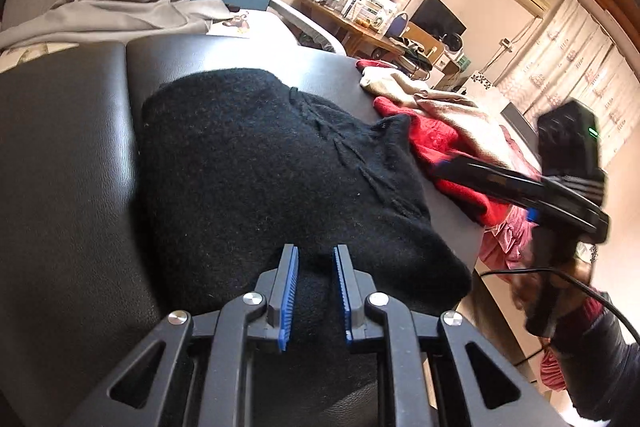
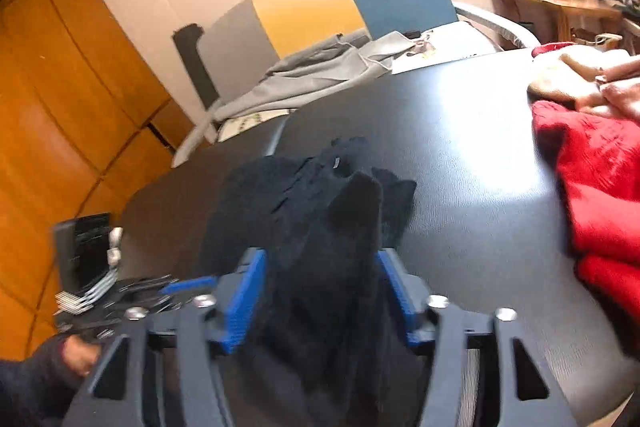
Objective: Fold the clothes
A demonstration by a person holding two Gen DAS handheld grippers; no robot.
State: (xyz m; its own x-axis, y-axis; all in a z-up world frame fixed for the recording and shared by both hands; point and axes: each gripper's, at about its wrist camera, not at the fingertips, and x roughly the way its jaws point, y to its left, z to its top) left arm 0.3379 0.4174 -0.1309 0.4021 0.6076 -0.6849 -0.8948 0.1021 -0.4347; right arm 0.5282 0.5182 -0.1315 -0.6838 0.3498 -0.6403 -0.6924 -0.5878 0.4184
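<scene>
Left wrist view
- Black knitted garment (image 1: pixel 264 163): spread in a rounded heap on the dark leather-like tabletop (image 1: pixel 60 155); near edge runs under and between the blue pads.
- Left gripper (image 1: pixel 316 287): jaws a narrow way apart, blue ribbed pads on either side of a fold of the black knit; cannot tell whether pads press on it.
- Right gripper (image 1: pixel 444 163): far right, blurred, long black fingers reaching left over the red garment (image 1: pixel 436 139), just beside the right corner of the black knit.
- Beige cloth (image 1: pixel 440 99): lying on the red garment, far right of the tabletop.
- Grey garment (image 1: pixel 120 11): crumpled at the far left, beyond the tabletop.
- Person's sleeve and hand (image 1: pixel 580 327): near right, on the handle of the right gripper, cable trailing beside it.

Right wrist view
- Right gripper (image 2: pixel 320 291): jaws standing open, blue pads well apart.
- Black knitted garment (image 2: pixel 320 227): bunched upright between the pads, filling the gap, a peak rising beyond the fingertips; grip not clear because of blur.
- Left gripper (image 2: pixel 176 287): near left, blurred, at the left edge of the black knit; hand (image 2: pixel 80 351) behind it.
- Red garment (image 2: pixel 596 187): right side of the tabletop, apart from the black knit.
- Grey garment (image 2: pixel 312 75): far, past the tabletop's far edge.
</scene>
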